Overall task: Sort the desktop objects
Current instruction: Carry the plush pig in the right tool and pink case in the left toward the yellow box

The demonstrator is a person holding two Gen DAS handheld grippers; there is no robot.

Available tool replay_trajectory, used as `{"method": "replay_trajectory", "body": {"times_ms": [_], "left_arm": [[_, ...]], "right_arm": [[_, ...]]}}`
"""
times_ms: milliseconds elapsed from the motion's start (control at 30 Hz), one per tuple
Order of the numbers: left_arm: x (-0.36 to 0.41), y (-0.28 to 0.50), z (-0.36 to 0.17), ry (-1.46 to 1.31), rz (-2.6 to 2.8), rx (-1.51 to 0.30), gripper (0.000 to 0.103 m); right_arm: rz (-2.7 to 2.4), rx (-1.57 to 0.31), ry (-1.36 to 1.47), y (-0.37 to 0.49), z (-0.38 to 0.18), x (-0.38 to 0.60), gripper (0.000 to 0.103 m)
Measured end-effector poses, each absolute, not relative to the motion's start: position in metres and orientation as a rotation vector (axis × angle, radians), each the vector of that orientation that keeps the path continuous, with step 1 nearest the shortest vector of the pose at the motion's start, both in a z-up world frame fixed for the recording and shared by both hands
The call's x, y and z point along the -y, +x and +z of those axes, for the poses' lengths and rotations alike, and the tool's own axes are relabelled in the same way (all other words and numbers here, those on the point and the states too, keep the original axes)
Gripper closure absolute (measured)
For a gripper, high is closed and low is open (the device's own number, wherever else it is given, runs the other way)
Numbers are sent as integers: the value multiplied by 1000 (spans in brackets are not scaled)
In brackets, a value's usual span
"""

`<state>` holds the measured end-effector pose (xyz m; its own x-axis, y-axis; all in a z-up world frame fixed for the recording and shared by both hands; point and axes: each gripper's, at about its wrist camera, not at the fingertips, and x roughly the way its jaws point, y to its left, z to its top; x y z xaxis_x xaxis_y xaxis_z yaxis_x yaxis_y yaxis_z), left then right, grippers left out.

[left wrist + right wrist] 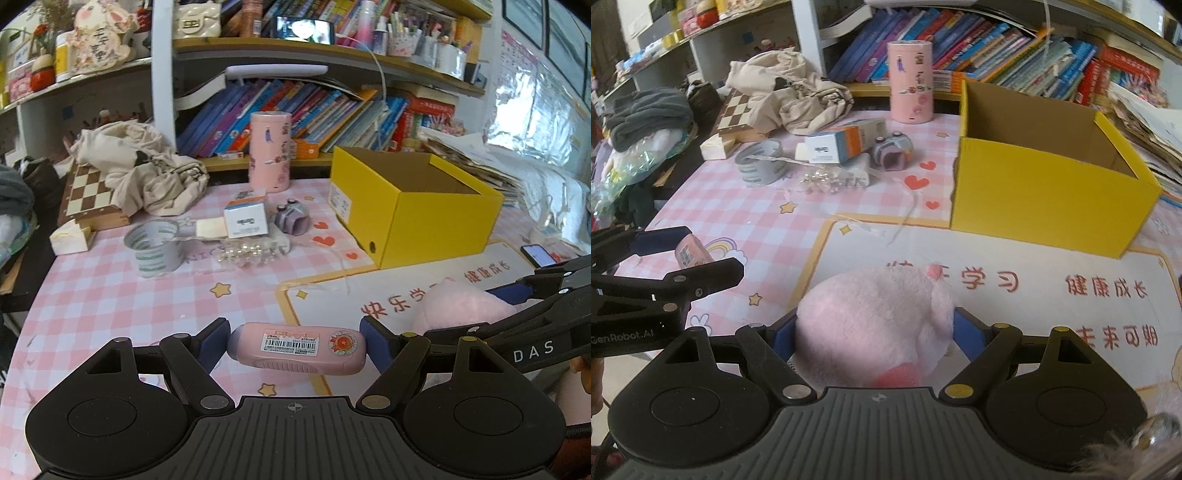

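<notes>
1. Two claws are loaded at once: the left claw [295,349] has its blue pads pressed on the two ends of a pink labelled case [297,349], held crosswise with its barcode sticker up, and the right claw [875,332] is clamped around a pink plush toy [871,325] that bulges out between its fingers.
2. Both jaws stand fairly wide, but only because each is filled by its object; neither should loosen before it is over the drop point.
3. The likely target is the open yellow box [1052,192], which sits on the checked worktop [110,295] ahead and to the right, with its cavity apparently empty.
4. Bring the right claw in first, since the plush toy is closer to the box and that clears the path for the left.
5. Lift each load above the near wall of the box before crossing it, as a low approach could catch the rim and shove the box.
6. Keep the case level; an end-to-end pinch can let it pivot and slip.
7. Release only once the object is inside the walls.
</notes>
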<state>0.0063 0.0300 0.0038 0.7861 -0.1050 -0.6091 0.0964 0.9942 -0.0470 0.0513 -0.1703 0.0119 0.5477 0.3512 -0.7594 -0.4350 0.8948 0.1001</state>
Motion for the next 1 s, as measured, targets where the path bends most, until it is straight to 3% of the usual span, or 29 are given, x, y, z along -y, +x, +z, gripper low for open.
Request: {"method": "replay_trajectory", "body": {"times_ms": [1000], "left_arm": [[55,42,3,64,-317,-681,25]], "right_arm": [[247,-932,7,56,4,267,20]]}}
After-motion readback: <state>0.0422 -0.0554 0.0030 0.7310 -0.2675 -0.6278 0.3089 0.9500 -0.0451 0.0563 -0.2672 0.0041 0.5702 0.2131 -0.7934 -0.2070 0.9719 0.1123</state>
